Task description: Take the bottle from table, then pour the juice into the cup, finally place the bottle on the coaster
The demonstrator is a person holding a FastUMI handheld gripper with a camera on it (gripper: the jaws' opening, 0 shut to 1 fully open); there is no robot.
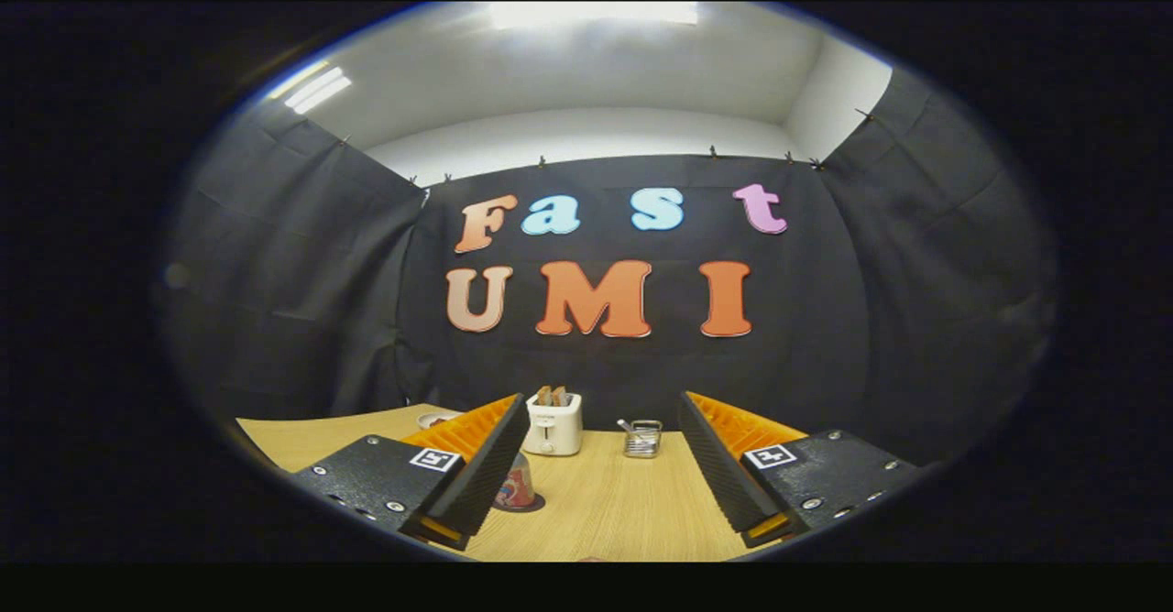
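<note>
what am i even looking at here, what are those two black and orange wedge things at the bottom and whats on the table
The wedges are the two fingers of a hand-held gripper; a person carries it, and the camera rides on it looking forward along them. The fingers stand wide apart and hold nothing. Under them is a wooden table. Beyond the fingers, near the black cloth wall, stand a white toaster with bread in it and a small wire holder. Next to the left finger, partly hidden behind it, a reddish cup-like thing sits on a dark round mat; I cannot tell exactly what it is.
</note>
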